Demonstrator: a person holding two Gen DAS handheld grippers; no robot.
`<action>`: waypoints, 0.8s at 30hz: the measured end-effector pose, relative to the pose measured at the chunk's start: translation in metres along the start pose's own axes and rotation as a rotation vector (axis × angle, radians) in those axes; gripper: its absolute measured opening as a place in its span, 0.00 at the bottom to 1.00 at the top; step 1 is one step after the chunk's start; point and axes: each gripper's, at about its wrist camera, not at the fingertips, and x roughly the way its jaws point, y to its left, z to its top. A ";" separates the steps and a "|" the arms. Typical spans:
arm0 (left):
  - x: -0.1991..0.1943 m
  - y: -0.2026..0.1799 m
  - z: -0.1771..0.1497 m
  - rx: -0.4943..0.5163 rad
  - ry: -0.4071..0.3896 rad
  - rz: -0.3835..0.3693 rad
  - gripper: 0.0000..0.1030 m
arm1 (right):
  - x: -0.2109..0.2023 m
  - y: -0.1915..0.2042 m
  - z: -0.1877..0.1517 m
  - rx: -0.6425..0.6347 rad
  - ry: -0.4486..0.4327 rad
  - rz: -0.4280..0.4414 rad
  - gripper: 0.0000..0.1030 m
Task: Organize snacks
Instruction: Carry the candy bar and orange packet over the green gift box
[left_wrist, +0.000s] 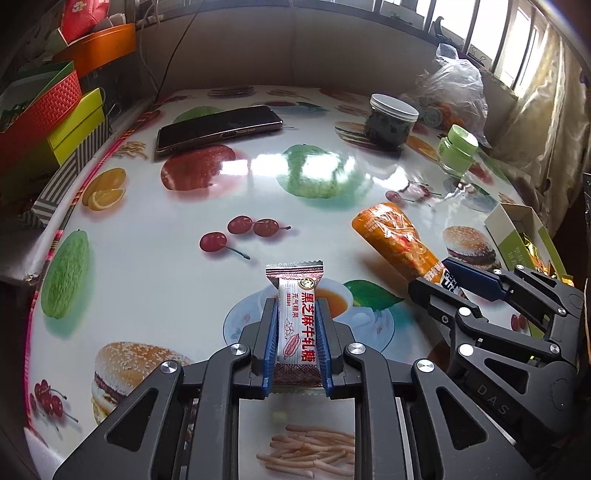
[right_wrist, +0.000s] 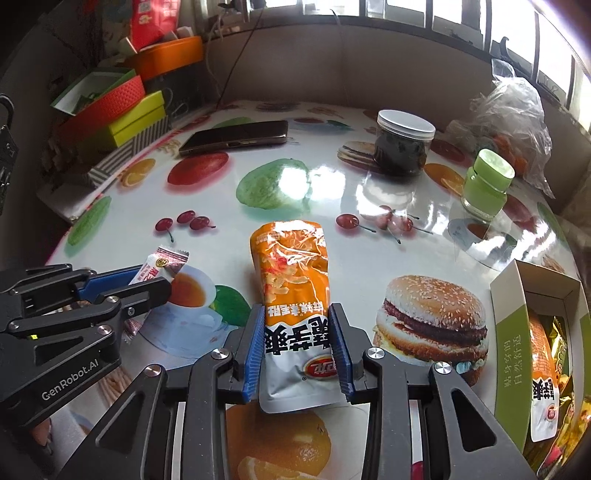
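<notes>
My left gripper is shut on a small white and red nougat candy, held above the fruit-print table. My right gripper is shut on the silver lower end of an orange and silver snack pouch, lifted off the table. The right gripper with the pouch shows at the right in the left wrist view. The left gripper with the candy shows at the left in the right wrist view. A green and white open box at the far right holds snack packets.
A phone lies at the back of the table. A dark jar with a white lid, a green-capped jar and a plastic bag stand at the back right. Coloured boxes are stacked at the back left.
</notes>
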 end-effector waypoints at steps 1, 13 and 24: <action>-0.002 -0.001 -0.001 0.000 -0.004 -0.001 0.20 | -0.004 0.000 0.000 0.003 -0.007 -0.001 0.31; -0.034 -0.017 -0.005 0.019 -0.053 -0.024 0.20 | -0.046 -0.008 -0.013 0.046 -0.063 -0.025 0.31; -0.052 -0.047 -0.006 0.052 -0.074 -0.065 0.20 | -0.083 -0.030 -0.030 0.099 -0.099 -0.061 0.31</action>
